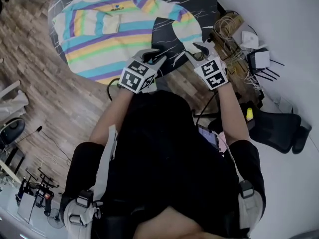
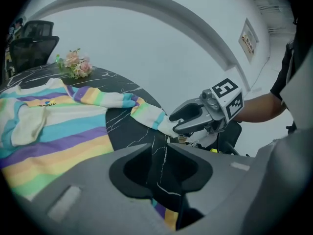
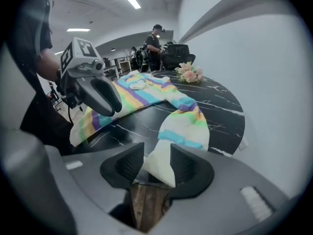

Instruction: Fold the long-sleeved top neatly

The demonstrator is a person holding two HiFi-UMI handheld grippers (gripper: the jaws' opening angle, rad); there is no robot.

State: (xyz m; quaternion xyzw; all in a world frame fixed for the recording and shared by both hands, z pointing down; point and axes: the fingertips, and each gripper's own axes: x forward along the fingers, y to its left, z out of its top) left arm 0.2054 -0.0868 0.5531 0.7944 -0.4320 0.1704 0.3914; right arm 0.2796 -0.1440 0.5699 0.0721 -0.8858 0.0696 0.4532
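Observation:
A pastel-striped long-sleeved top [image 1: 109, 34] lies spread on the round black marble table [image 1: 199, 4], one sleeve folded across its chest. The other sleeve [image 1: 184, 26] curves down to the table's near edge. My right gripper [image 1: 198, 51] is at that edge; in the right gripper view its jaws [image 3: 156, 168] stand apart, with the white cuff [image 3: 159, 165] hanging loose between them. My left gripper [image 1: 153, 55] hovers by the hem's near corner. Its jaws [image 2: 164, 165] show a gap with bare table in it, and striped cloth [image 2: 168, 214] shows just beneath.
A small bunch of flowers [image 3: 190, 73] sits at the table's far side. Tangled cables and white devices [image 1: 239, 44] lie right of the table, with a black office chair [image 1: 279, 126] nearer me. Stands and gear [image 1: 35, 188] occupy the wooden floor at the lower left. A person [image 3: 155, 40] stands in the background.

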